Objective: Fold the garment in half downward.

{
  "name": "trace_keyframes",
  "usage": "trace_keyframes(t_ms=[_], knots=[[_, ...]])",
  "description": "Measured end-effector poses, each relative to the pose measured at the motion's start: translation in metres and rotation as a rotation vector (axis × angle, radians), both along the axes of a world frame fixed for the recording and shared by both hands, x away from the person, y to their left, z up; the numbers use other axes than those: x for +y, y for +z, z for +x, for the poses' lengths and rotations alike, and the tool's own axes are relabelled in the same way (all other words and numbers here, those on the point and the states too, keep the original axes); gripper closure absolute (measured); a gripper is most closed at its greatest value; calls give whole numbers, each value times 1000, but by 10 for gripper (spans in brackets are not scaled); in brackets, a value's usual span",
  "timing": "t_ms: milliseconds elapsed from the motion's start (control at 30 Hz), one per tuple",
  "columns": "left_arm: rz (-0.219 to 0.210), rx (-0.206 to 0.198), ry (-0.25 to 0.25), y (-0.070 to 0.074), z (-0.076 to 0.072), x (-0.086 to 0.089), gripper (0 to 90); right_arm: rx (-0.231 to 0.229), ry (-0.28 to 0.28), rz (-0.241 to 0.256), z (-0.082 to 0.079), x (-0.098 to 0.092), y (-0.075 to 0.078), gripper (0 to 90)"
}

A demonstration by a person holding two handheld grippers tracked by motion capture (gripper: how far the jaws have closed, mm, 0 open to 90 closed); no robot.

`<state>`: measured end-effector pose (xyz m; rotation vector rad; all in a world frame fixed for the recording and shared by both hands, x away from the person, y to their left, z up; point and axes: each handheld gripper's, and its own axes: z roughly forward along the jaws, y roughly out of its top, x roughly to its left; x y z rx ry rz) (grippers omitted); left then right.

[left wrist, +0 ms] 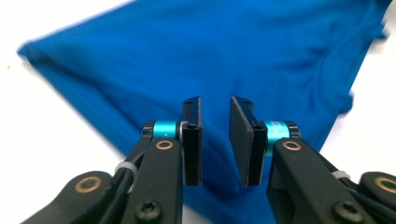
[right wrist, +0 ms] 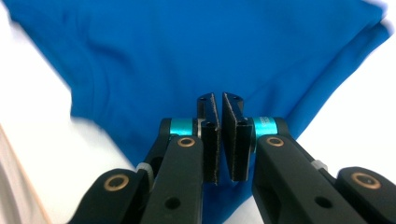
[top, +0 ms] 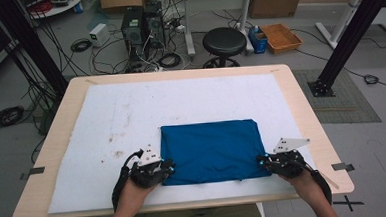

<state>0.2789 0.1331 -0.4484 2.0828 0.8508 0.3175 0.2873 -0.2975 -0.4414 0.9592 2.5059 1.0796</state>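
Note:
A blue cloth (top: 210,150) lies folded into a rectangle on the white sheet (top: 131,116), near the table's front edge. My left gripper (top: 166,166) is at its near left corner. In the left gripper view, the left gripper (left wrist: 215,135) is open, with its jaws a finger's width apart above the blue cloth (left wrist: 187,56). My right gripper (top: 263,160) is at the near right corner. In the right gripper view, the right gripper (right wrist: 220,135) is closed to a thin slit over the corner of the cloth (right wrist: 210,46), which appears pinched there.
The wooden table edge (top: 301,108) frames the white sheet. On the floor beyond the table stand a black stool (top: 224,42), computer towers (top: 141,26), cables and an orange crate (top: 281,38). Black frame posts (top: 352,35) rise on both sides.

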Motion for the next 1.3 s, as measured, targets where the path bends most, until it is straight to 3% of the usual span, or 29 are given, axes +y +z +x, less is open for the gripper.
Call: trace_keyframes(t_ms=[33,167,233,300,367,467,567,633,700,767,833,900,967,1100,1300], knots=[[4,0,6,-2,0,0,785,-2,3,-15,0,0,-2,866],[12,4,35,-2,-4,1,817,1,-8,3,-1,-6,-4,862],[2,15,46,-1,-6,3,818,6,-17,20,0,-10,-4,783],[-20,4,57,2,-7,7,780,17,-40,69,0,-13,-1,605],[-88,-18,81,8,-6,10,650,-20,-75,144,2,-16,6,479],[-184,-116,134,24,-2,20,475,-128,-132,182,6,-19,19,301],[-268,-170,182,35,10,29,370,-205,-183,179,18,-19,28,218],[-338,-193,180,41,22,38,300,-220,-198,189,27,-19,31,204],[-371,-232,178,45,30,43,236,-215,-186,188,38,-19,34,203],[-382,-264,186,47,35,47,236,-214,-190,171,49,-19,35,204],[-385,-285,187,48,37,50,236,-229,-229,172,53,-19,35,204],[-358,-302,174,46,36,53,236,-236,-265,181,50,-21,32,204],[-335,-319,175,43,35,57,236,-235,-265,188,43,-24,29,203],[-344,-310,200,41,37,64,237,-267,-282,166,27,-36,26,203],[-309,-300,211,37,38,65,237,-274,-320,180,28,-42,25,203]])
